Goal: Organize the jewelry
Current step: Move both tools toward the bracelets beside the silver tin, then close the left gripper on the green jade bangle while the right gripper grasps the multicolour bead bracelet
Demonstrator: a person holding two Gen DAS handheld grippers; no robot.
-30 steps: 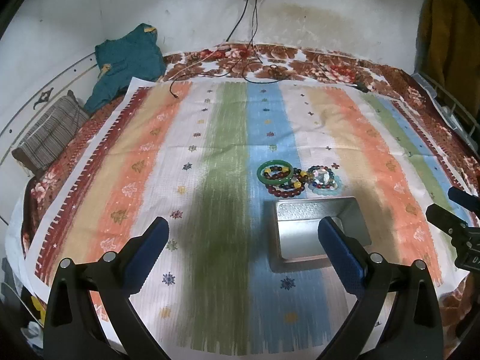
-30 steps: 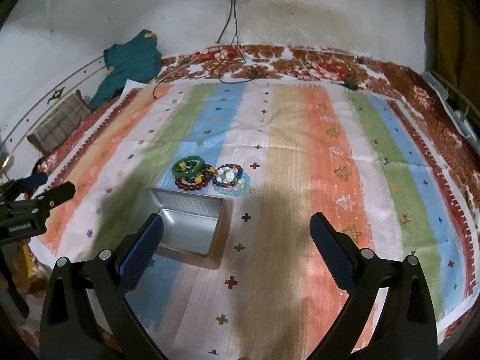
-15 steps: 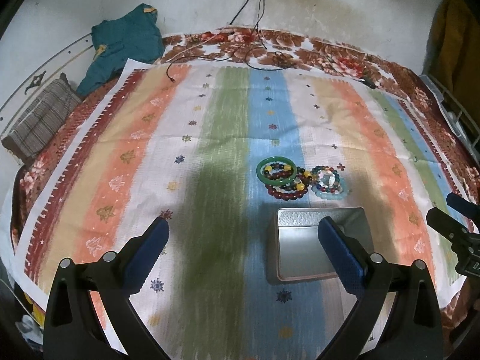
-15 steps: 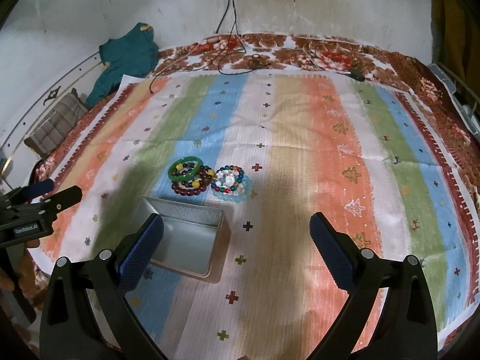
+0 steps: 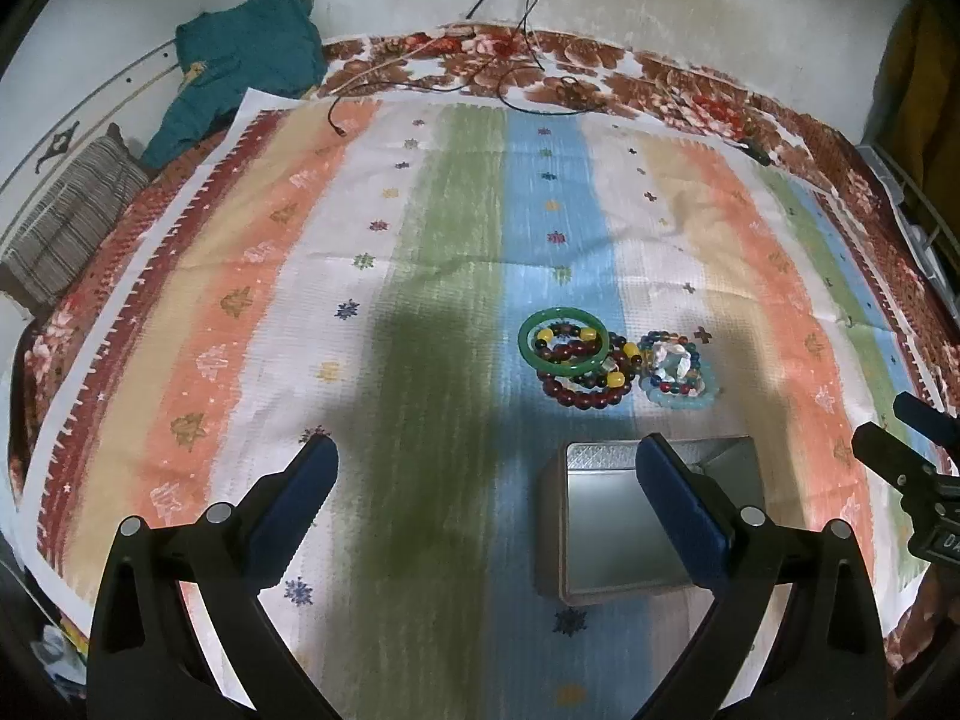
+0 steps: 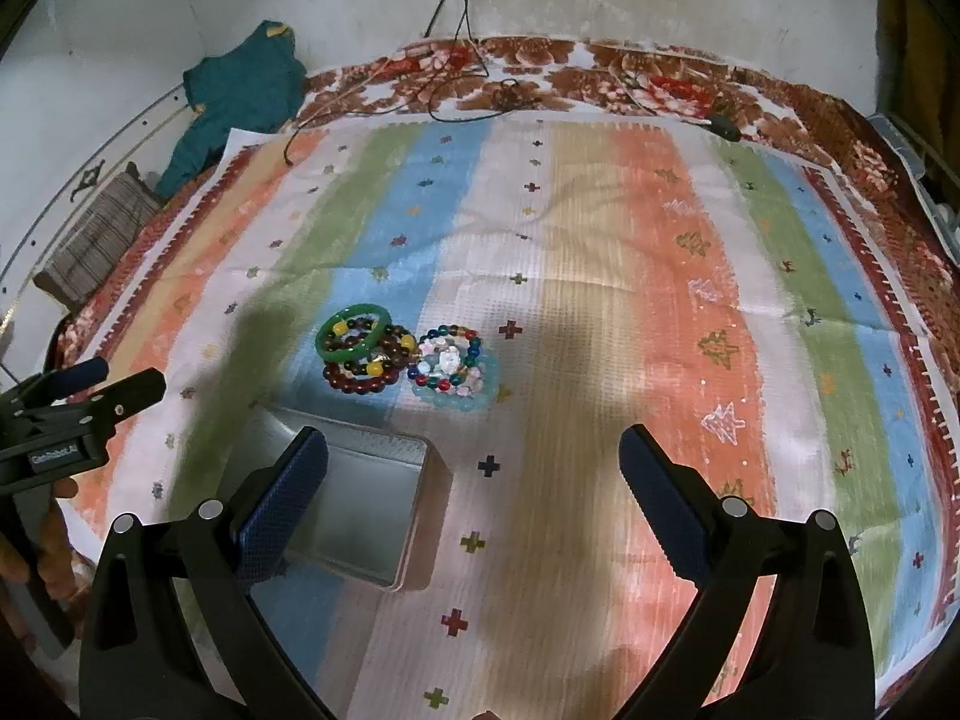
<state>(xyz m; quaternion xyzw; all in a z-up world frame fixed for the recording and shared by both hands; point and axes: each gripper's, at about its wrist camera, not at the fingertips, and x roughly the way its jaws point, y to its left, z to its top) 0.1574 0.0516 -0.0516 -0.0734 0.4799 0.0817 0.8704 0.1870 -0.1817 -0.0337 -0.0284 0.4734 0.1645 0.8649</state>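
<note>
Both tongs hang released, jaws wide apart and holding nothing. From the left wrist, we see our left gripper [image 5: 483,477] poised above the striped cloth [image 5: 252,276], with the metal tin [image 5: 606,525] just under its right finger; the tin looks empty to us. Just beyond it lies the jewelry heap: a green bangle [image 5: 563,341] resting on dark red bead bracelets [image 5: 585,393], and beside them a multicoloured bead bracelet [image 5: 672,360] atop a pale blue one [image 5: 684,399]. From the right wrist, our right gripper [image 6: 474,468] hovers over bare cloth, the tin behind its left finger and the heap ahead, slightly left. The left tool juts in at the frame's edge, a hand [image 6: 57,546] wrapped around its handle. We judge nothing sorted yet: every piece sits outside the tin, so all the picking remains.
</note>
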